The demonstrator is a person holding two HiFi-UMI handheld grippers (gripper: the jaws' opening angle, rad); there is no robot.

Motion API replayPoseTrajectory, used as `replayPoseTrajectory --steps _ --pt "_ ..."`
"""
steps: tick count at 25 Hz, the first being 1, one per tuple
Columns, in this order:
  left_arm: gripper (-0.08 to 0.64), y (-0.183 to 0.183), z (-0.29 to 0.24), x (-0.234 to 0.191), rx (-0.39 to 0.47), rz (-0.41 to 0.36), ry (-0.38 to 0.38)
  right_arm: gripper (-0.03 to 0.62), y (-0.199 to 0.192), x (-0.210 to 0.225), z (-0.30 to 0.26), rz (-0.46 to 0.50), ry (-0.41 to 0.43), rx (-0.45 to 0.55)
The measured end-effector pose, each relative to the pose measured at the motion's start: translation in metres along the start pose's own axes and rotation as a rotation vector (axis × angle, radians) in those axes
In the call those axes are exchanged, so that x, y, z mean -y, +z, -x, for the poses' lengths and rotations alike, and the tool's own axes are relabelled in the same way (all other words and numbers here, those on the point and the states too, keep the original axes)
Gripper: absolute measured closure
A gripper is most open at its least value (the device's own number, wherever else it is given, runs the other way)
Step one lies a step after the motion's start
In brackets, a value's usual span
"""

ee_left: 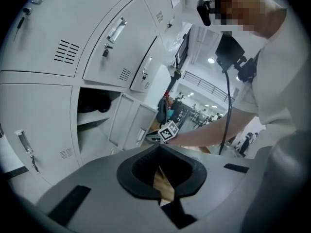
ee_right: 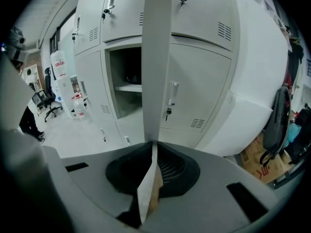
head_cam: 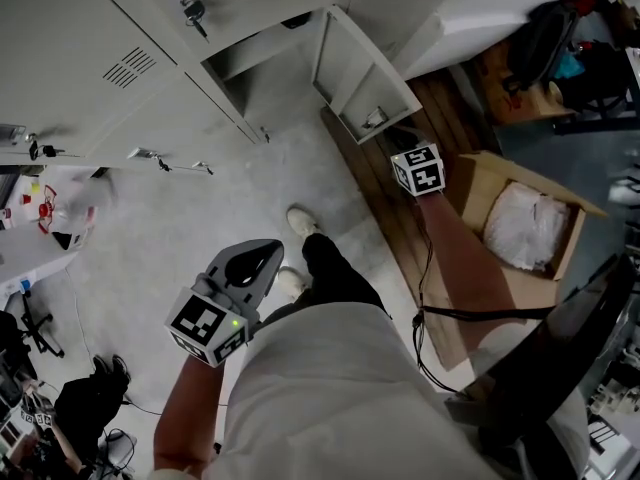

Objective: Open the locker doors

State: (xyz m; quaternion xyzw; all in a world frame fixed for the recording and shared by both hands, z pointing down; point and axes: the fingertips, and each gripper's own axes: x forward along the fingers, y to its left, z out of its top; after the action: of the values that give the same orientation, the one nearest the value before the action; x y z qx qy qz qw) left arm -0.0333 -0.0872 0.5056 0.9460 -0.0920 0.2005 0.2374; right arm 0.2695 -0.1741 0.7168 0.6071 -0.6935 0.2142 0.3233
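Observation:
A bank of grey lockers point(head_cam: 110, 58) fills the upper left of the head view. One lower locker door point(head_cam: 357, 71) stands swung out, baring its compartment point(head_cam: 262, 78). My right gripper point(head_cam: 390, 133) is shut on the free edge of that door. In the right gripper view the door's edge point(ee_right: 156, 57) runs straight down into the gripper point(ee_right: 149, 181), with the open compartment point(ee_right: 127, 89) to its left. My left gripper point(head_cam: 262, 256) hangs low near my legs, apart from the lockers, shut on nothing point(ee_left: 163, 182). The other locker doors point(ee_left: 116, 38) stay closed.
A cardboard box point(head_cam: 478, 183) holding a white bag sits right of the open door on a wooden board point(head_cam: 400, 238). Bottles and clutter point(head_cam: 55, 213) lie at the left. A black backpack point(ee_right: 277, 125) hangs beside the locker bank, and an office chair point(ee_right: 46, 101) stands far left.

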Motion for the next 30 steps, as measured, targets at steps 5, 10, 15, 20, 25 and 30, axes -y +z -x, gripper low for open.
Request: replayPoseTrajectory --steps 5,10,15,20,25,30 --pt "0.549 0.0 0.001 -0.002 -0.003 0.006 0.001 0.555 -0.001 0.007 0.0 -0.016 -0.019 -0.008" --pt "0.549 -0.003 0.007 -0.002 -0.004 0.004 0.009 0.555 -0.001 0.01 0.002 -0.033 -0.044 -0.021" --pt "0.549 -0.002 0.018 0.001 0.016 -0.009 0.018 0.555 -0.004 0.005 0.017 -0.077 -0.062 -0.019" --pt "0.549 -0.002 0.036 0.009 0.045 -0.036 0.032 0.555 0.007 -0.025 0.048 -0.126 -0.028 0.013" --pt "0.549 -0.002 0.065 0.017 0.066 -0.106 0.066 0.557 0.036 -0.067 0.092 -0.138 0.021 0.082" --pt "0.549 -0.004 0.102 0.033 0.111 -0.124 0.096 0.56 0.076 -0.13 0.144 -0.097 0.108 0.173"
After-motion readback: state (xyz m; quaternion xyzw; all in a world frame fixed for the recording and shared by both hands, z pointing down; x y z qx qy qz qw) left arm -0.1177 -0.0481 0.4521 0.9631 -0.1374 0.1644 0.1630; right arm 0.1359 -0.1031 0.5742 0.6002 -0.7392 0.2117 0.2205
